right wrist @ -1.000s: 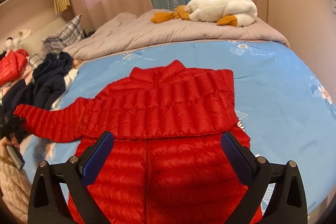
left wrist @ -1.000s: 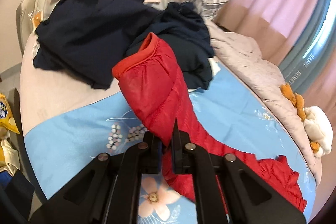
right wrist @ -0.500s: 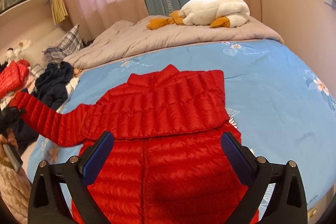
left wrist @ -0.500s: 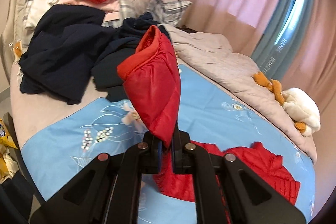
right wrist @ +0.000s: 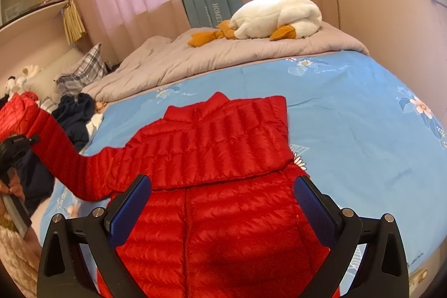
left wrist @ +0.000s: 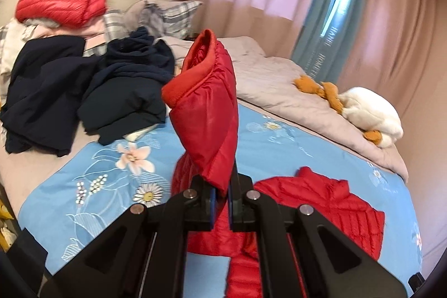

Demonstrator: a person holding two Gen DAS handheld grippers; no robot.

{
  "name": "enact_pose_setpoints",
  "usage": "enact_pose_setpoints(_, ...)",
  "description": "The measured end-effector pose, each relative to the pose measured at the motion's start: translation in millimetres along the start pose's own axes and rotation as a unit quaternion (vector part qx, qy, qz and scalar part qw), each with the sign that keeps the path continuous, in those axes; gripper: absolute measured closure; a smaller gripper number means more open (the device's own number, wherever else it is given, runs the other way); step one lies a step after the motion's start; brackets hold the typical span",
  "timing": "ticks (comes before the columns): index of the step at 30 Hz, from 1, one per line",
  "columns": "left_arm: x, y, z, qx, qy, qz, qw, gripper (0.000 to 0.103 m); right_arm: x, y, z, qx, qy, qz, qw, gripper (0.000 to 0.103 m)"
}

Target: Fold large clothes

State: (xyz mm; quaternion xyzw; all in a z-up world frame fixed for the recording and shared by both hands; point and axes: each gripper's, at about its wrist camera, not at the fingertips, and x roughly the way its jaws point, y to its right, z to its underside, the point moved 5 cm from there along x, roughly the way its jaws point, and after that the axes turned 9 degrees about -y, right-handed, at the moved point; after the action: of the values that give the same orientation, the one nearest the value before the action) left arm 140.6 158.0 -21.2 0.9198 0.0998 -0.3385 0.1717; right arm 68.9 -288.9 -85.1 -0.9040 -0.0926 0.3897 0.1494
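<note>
A red quilted puffer jacket [right wrist: 220,152] lies flat on the blue floral bedsheet [right wrist: 349,113], collar toward the far side, its right sleeve folded across the chest. My left gripper [left wrist: 220,194] is shut on the jacket's left sleeve [left wrist: 208,113] and holds it lifted above the bed, cuff up. In the right wrist view that sleeve [right wrist: 56,152] rises to the left toward the left gripper [right wrist: 16,144]. My right gripper [right wrist: 222,200] is open and empty, hovering above the jacket's lower half. The jacket body also shows in the left wrist view [left wrist: 321,208].
A pile of dark navy clothes [left wrist: 83,91] and a folded red jacket [left wrist: 60,0] lie at the head of the bed with plaid pillows [left wrist: 170,16]. A grey duvet [right wrist: 223,55] with a white plush goose [right wrist: 276,16] lies along the far side. Curtains hang behind.
My left gripper has lifted the sleeve higher and swung it toward the jacket body. The right gripper has stayed open over the jacket, nearly still.
</note>
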Motion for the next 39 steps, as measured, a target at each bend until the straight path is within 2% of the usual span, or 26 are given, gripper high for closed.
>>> enact_pose_setpoints(10, 1.4, 51.3, 16.3, 0.053, -0.015, 0.038, 0.9977, 0.098, -2.5, 9.4, 0.8, 0.017, 0.002, 0.009, 1.0, 0.001)
enact_pose_setpoints(19, 13.2, 92.1, 36.0, 0.093, -0.042, 0.069, 0.9924, 0.098, -4.1, 17.1, 3.8, 0.025, 0.001, 0.019, 1.0, 0.001)
enact_pose_setpoints(30, 24.4, 125.2, 62.2, 0.122, -0.072, 0.092, 0.9857, 0.098, -4.2, 26.4, 7.5, 0.032, -0.004, 0.023, 0.999, 0.001)
enact_pose_setpoints(39, 36.9, 151.8, 88.8, 0.153, -0.104, 0.107, 0.9768, 0.098, -5.1, 33.1, 10.5, 0.039, -0.007, 0.026, 0.999, 0.001)
